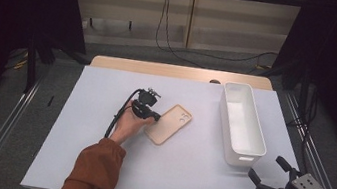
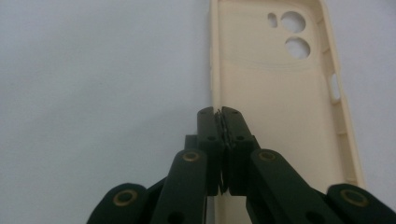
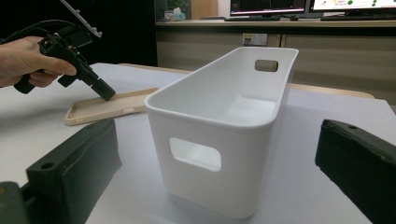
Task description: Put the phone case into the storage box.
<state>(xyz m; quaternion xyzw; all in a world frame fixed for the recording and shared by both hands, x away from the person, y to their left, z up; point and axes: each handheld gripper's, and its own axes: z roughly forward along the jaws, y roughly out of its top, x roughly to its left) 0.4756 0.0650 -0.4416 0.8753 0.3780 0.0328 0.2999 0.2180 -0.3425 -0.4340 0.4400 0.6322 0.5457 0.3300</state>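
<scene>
In the high view, a beige phone case (image 1: 168, 124) lies flat on the white surface (image 1: 95, 164), inner side up, its camera holes at the end farther from the person. The left gripper (image 1: 155, 117) sits at the case's left long edge, held by a hand (image 1: 129, 124) with a rust-coloured sleeve (image 1: 94, 169) behind it. Its fingers are together, and their tips meet the rim of the case. A white bin (image 1: 243, 123) stands to the right of the case, well apart from it, its long side running away from the person. The right gripper (image 1: 268, 172) is held further to the right of the case, beyond the near end of the bin and near the surface's front corner; its fingers stand apart with nothing between them.

In the left gripper view, the two black fingers (image 2: 210, 135) are pressed together, and the left rim of the case (image 2: 275, 93) runs up from right between their tips; the fingers look clamped on that thin rim. The case's two round holes and one small oval hole are at its far end.

In the right gripper view, the wide-spread fingers (image 3: 74, 163) frame the bin (image 3: 219, 140), which stands upright with a handle slot in each short wall. Beyond it lies the case (image 3: 107, 107), with the left gripper (image 3: 105, 93) tilted down onto its near rim.
</scene>
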